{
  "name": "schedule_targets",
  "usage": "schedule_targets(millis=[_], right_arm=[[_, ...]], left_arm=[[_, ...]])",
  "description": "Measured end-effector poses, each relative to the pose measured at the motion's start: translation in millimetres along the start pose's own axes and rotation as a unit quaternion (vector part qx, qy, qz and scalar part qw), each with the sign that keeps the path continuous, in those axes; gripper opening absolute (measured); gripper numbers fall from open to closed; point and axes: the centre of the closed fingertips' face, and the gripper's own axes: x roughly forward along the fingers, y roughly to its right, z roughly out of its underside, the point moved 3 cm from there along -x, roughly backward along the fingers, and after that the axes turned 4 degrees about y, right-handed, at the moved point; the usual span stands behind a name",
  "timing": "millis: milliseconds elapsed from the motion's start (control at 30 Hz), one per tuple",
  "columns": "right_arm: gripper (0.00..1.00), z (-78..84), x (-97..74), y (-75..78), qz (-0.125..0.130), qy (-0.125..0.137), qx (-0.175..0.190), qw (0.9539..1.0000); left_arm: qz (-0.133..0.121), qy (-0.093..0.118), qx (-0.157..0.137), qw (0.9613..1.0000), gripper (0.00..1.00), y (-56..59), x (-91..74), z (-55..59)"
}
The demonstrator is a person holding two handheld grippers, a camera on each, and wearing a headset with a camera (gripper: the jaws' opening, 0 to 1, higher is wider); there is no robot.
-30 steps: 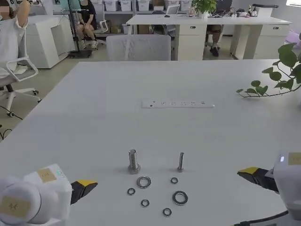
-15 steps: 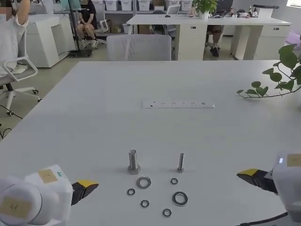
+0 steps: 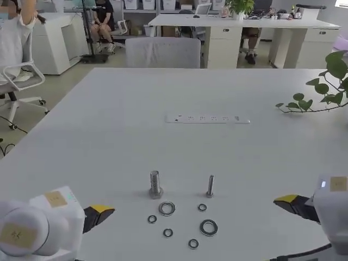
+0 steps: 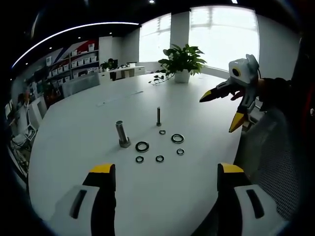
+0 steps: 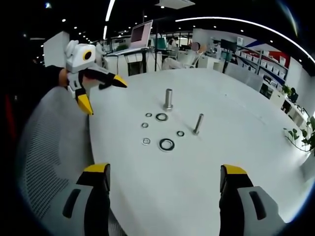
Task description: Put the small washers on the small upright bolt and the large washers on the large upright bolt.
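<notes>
Head view: the large bolt (image 3: pixel 155 185) and the small bolt (image 3: pixel 210 186) stand upright on the desk (image 3: pixel 163 141); six washers (image 3: pixel 167 208) lie loose just in front of them, two seemingly larger. Left tongs (image 4: pixel 166 169) and right tongs (image 5: pixel 164 170) hang wide open and empty, one at either side.

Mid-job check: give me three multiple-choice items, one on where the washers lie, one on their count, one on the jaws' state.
1. Relative to the large bolt and small bolt, the washers are: A) beyond them; B) on the table, nearer the person; C) threaded on them.
2. Washers in all: A) four; B) eight; C) six.
3. The left gripper and right gripper are: A) both open; B) both shut; C) each shut on a washer.
B, they lie loose before both bolts; C, two large, four small; A, each gripper view shows its jaws wide apart.
</notes>
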Motion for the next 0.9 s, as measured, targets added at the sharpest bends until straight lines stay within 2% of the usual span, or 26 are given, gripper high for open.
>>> schedule_targets(millis=[233,600,900], right_arm=[[0.93,-9.8,5.9,3.8,-0.002,0.000,-0.011,0.9999],[0.90,-24.8,21.2,6.4,-0.019,-0.002,-0.033,0.9993],[0.84,-36.8,35.5,11.1,-0.031,-0.008,-0.043,0.9986]], left_arm=[[0.000,-0.001,0.001,1.0000,0.85,0.8,-0.1,0.6],[-0.002,-0.001,0.002,1.0000,0.85,1.4,-0.9,0.1],[-0.003,0.001,0.001,1.0000,0.85,0.1,-1.2,-1.2]])
